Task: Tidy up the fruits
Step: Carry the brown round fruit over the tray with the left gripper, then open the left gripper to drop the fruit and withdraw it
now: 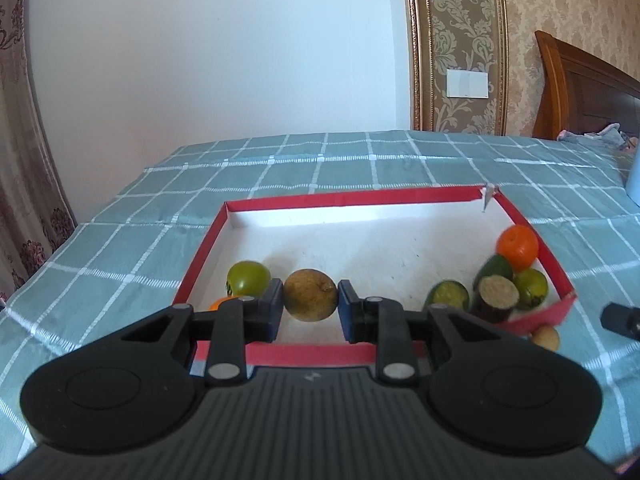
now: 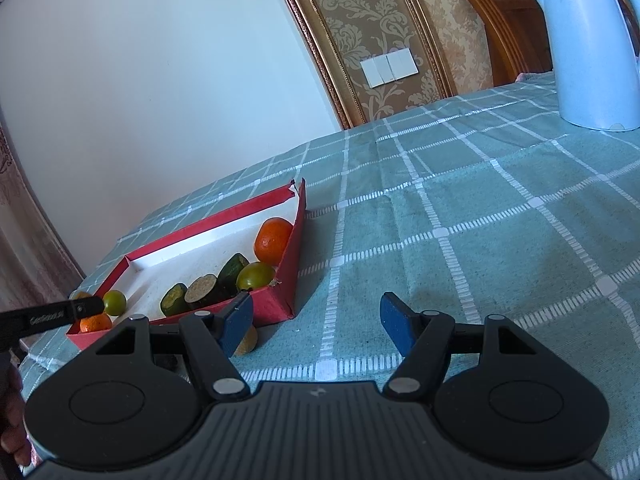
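Your left gripper (image 1: 310, 307) pinches a brown round fruit (image 1: 310, 294) between its blue pads, holding it just above the near rim of the red box (image 1: 200, 264), its stem nub turned toward the right pad. It is near enough round that no long axis shows.

Inside the red box you have two oranges, one (image 1: 517, 247) by the right wall and one (image 1: 222, 302) at the near left corner. There are two green round fruits, one (image 1: 247, 278) near the left wall and one (image 1: 531, 288) at the near right corner. Three dark cut pieces (image 1: 496, 292) cluster there, cut faces tipped toward you.

Your right gripper (image 2: 317, 322) is spread wide with nothing between its pads, low over the checked cloth (image 2: 480, 220) right of the box. One small yellow fruit (image 2: 246, 340) lies on the cloth outside the box's near right corner. One white kettle (image 2: 592, 44) stands well beyond the box.
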Motion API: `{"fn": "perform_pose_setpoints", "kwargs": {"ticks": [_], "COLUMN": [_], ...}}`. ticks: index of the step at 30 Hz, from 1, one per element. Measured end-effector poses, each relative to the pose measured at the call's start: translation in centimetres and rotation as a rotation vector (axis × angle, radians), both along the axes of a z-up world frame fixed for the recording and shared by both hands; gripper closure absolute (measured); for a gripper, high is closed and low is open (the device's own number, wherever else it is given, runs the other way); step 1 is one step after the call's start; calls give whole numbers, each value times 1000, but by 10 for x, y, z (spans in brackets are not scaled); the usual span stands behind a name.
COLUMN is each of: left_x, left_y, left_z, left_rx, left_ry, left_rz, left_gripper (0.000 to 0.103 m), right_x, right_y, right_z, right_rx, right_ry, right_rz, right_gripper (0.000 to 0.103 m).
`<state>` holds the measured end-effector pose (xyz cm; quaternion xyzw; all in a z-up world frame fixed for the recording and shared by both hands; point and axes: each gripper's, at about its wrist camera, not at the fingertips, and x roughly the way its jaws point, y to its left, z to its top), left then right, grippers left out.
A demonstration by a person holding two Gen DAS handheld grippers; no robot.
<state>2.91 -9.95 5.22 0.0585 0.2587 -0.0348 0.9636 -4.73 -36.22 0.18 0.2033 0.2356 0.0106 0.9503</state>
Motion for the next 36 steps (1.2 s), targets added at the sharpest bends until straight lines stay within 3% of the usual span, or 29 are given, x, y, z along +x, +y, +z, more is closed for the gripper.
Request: {"fn": "perform_pose_setpoints", "kwargs": {"ticks": [12, 31, 32, 34, 36], "left_x": [44, 56, 56, 55, 52], "left_y": [3, 11, 12, 13, 12], "left_z": [-13, -23, -24, -23, -21], "left_rx": [4, -16, -18, -21, -16], "left_ry": [32, 78, 79, 71, 54], "left_rz": [39, 61, 62, 59, 60], "left_gripper": [77, 77, 74, 58, 31], "right_x": [3, 4, 4, 4, 4], "right_y": [-2, -3, -3, -3, -3], "right_z": [-2, -1, -1, -1, -2], "right_rx": [18, 23, 23, 23, 23], "right_ry": [8, 13, 13, 13, 15], "right_rz": [6, 8, 8, 8, 7], "right_gripper": [33, 33, 33, 33, 33]}}
